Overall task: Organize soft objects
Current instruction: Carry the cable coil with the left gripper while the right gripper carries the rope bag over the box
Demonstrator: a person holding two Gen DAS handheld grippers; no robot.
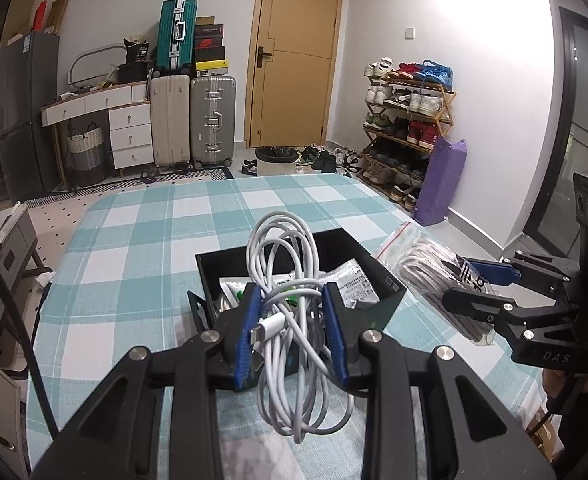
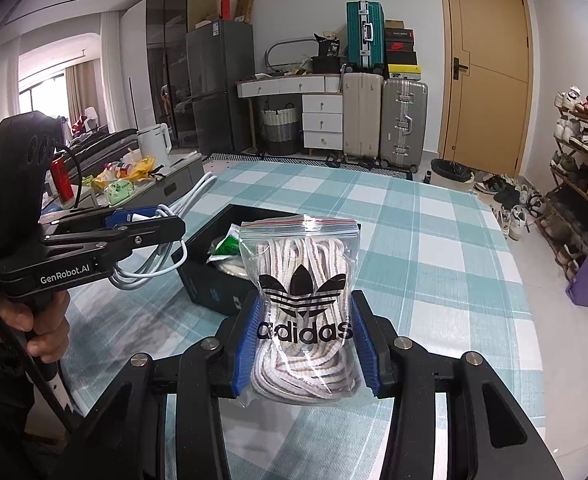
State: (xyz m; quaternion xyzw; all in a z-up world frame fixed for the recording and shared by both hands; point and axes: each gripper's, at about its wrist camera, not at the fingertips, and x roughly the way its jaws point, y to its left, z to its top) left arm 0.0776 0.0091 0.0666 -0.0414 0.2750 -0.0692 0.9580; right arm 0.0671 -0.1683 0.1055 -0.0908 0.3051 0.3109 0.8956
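Left gripper (image 1: 292,330) sits at bottom centre of the left wrist view, blue pads clamped on a coiled white cable (image 1: 290,304); loops stick up above the pads toward frame centre and hang down below them, with a white plug end showing beside the left pad. Right gripper (image 2: 305,340) sits at bottom centre of the right wrist view, closed on a clear zip bag of laces (image 2: 299,292), striped white laces inside, black Adidas logo on the front, red zip strip at the top; the bag stands upright between the pads. Both items are held off the surface, above a table with a teal and white checked cloth (image 1: 142,240). Black open box (image 1: 373,276) is at mid-frame just behind the cable in the left view, with white packets and something green inside. In the right view the same box is at centre left, partly hidden behind the bag. Left gripper also shows at the left edge of the right view, a hand (image 2: 34,320) on its handle, cable dangling from its tip. Right gripper shows at the right edge of the left view with the bag angled toward the box's right side, near it; contact unclear. Background: wooden door (image 1: 297,56), suitcases (image 1: 214,120), shoe rack (image 1: 409,128).
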